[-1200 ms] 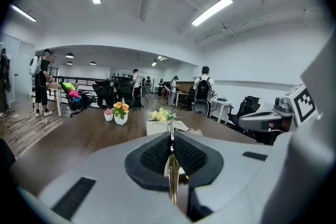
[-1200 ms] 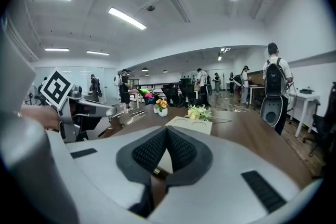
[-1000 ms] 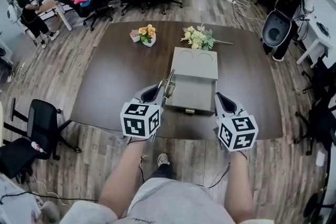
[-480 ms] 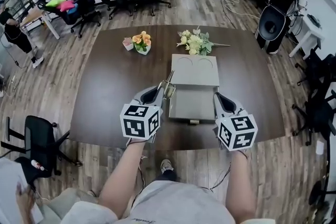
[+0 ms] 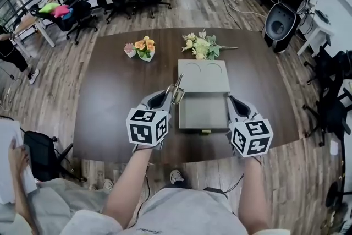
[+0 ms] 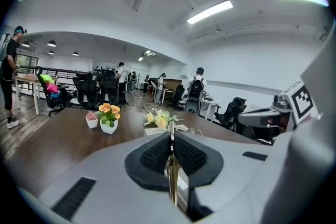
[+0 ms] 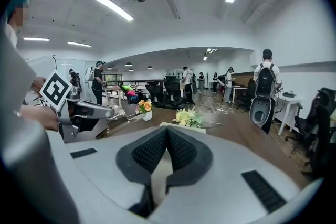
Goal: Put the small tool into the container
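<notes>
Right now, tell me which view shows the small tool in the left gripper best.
The head view: the small tool shows lengthwise, sticking out of the left gripper beside the container. The left gripper view sees it edge-on, pinched between the pads. The right gripper view gives only a thin sliver, far left.

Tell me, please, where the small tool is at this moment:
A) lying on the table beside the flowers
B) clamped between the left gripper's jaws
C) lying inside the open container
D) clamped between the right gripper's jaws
B: the left gripper view shows the thin metal small tool pinched between the pads of the left gripper, while the right gripper is closed on nothing and the container holds no tool.
</notes>
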Action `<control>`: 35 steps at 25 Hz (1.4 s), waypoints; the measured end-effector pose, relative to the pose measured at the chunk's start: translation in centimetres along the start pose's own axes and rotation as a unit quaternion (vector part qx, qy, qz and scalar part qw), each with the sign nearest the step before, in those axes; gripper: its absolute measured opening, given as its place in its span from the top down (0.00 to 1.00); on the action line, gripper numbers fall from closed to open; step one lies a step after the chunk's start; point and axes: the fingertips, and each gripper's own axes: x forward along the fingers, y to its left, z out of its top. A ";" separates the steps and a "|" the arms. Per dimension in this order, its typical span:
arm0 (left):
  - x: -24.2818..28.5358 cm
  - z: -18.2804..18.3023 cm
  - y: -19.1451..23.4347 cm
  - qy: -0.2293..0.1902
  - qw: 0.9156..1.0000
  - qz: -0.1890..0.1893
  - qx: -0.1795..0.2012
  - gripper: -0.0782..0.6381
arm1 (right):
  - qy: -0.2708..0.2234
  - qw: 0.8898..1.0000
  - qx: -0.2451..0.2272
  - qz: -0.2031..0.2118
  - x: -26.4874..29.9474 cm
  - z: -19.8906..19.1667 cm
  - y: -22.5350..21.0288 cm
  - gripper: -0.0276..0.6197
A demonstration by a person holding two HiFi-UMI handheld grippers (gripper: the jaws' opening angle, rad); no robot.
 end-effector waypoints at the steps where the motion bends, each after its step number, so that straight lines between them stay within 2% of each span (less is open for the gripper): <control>1: 0.1 -0.1 0.0 0.001 1.000 -0.001 0.000 0.87 | 0.000 1.000 -0.001 -0.001 0.0 0.0 -0.1 0.95; 6: 0.7 0.0 -0.3 0.003 1.000 0.001 0.008 0.87 | -0.003 1.000 -0.002 0.002 0.2 0.1 -0.8 0.95; 12: 1.6 -0.1 -1.1 0.007 1.000 0.022 0.014 0.87 | -0.010 1.000 -0.003 0.022 0.9 -0.1 -2.5 0.95; 18: 3.1 0.8 -3.8 0.009 0.999 0.034 0.025 0.87 | -0.008 0.998 0.000 0.054 1.0 -0.6 -4.4 0.95; 24: 4.2 1.0 -5.7 0.011 0.999 0.033 0.028 0.87 | -0.010 0.998 0.009 0.060 0.9 -0.6 -6.5 0.95; 35: 4.4 -0.3 -6.4 0.021 0.999 0.036 0.022 0.87 | -0.013 0.997 0.006 0.073 1.0 -0.5 -6.6 0.95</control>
